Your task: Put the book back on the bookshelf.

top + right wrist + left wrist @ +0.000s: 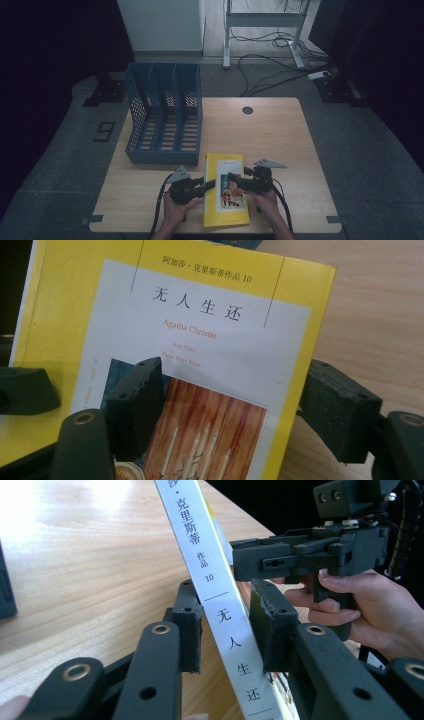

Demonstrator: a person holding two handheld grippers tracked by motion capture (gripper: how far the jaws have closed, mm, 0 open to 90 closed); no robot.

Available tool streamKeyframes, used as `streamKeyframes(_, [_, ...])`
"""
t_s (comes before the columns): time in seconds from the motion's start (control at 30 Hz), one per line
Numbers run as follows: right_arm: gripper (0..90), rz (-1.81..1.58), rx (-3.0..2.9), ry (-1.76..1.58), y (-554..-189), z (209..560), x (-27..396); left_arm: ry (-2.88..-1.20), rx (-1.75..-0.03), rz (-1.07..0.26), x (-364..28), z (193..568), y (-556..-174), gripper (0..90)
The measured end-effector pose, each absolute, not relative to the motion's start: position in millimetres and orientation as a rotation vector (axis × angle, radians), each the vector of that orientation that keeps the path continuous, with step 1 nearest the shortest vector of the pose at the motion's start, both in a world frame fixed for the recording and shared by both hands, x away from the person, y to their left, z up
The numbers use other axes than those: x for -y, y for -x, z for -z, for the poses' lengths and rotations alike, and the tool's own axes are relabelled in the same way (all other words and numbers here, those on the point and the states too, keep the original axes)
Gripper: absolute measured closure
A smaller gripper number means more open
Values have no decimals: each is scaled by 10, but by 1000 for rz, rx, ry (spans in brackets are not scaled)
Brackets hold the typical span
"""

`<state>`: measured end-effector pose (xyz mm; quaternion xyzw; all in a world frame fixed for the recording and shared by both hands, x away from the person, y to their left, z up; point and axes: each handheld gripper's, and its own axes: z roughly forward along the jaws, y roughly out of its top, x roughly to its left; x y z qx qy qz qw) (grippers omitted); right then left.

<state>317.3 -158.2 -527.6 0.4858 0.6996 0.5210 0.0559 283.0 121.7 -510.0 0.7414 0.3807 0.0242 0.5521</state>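
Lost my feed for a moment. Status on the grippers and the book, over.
Left gripper straddles the yellow book's spine, grip unconfirmed. Right gripper open, one jaw over the cover. Blue file rack stands clear behind. Nothing in the way.

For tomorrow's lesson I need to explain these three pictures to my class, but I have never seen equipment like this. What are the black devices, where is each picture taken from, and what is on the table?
A person sits at a wooden table with a hand-held left gripper and right gripper, each a black tool with two fingers.

The high view looks down from above. The other two pictures come from small cameras riding on the grippers, looking along their fingers.

On the table lie a yellow book and, farther back, a blue file rack.

In the left gripper view the fingers straddle the book's white spine, seemingly gripping it, its edge raised. In the right gripper view the fingers stand open either side of the cover's edge.
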Motion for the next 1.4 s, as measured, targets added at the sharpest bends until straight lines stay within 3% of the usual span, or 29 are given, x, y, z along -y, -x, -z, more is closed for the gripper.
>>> streamKeyframes(0.4, [356,-1603,-2030,-1422,-3081,5163,1588,-1724,-882,-94,-1229,5025,-2775,692])
streamKeyframes(0.9, [392,-1625,-1943,-1210,-2831,4729,1596,-1667,-836,-170,-1244,4863,-2654,717])
streamKeyframes(1.1, [395,-1601,-1949,-1215,-2862,4772,1599,-1668,-832,-169,-1230,4883,-2646,725])
streamKeyframes(1.2, [372,-1606,-1959,-1236,-2895,4810,1606,-1677,-820,-175,-1214,4886,-2640,728])
streamKeyframes(1.4, [231,-1612,-2025,-1277,-2975,4922,1570,-1696,-811,-172,-1185,4903,-2629,728])
